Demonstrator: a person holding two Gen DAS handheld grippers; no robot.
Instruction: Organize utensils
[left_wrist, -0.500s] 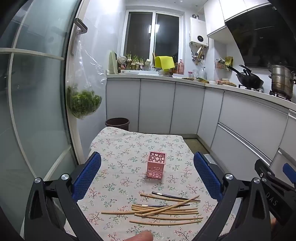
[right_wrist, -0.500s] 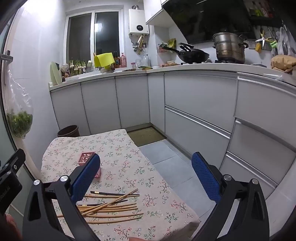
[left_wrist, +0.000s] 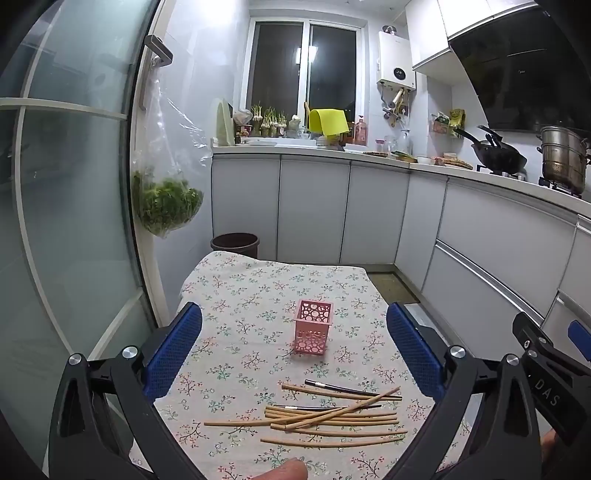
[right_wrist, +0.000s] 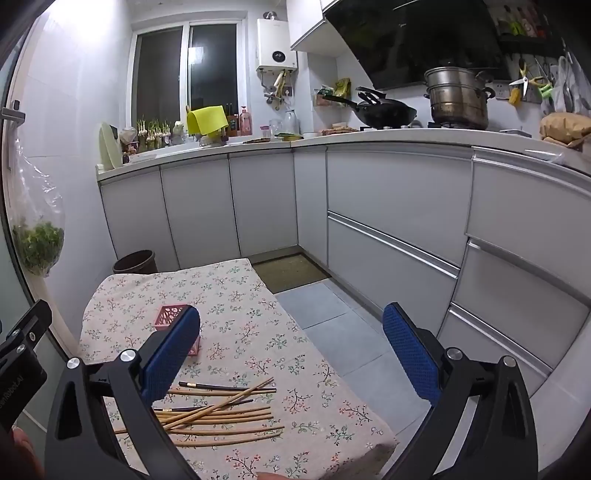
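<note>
Both fingers of the left gripper (left_wrist: 294, 347) stand wide apart and hold nothing; they hover above the bench (left_wrist: 236, 295), which is covered with a flowered cloth. Fingers of the right gripper (right_wrist: 291, 350) are wide apart too and empty, with the left blue pad (right_wrist: 171, 354) over the bench and the right pad over the floor tiles (right_wrist: 332, 325) beside it. Bamboo chopsticks (left_wrist: 332, 417) lie in a loose pile on the near part of the cloth, some crossing each other. Two dark chopsticks (left_wrist: 351, 389) lie among them, it seems, though the second one is partly covered. A pink holder (left_wrist: 313, 326) with round holes stands upright further back, apart from the pile. In the right wrist view this holder (right_wrist: 168, 317) is mostly hidden behind the left pad.
</note>
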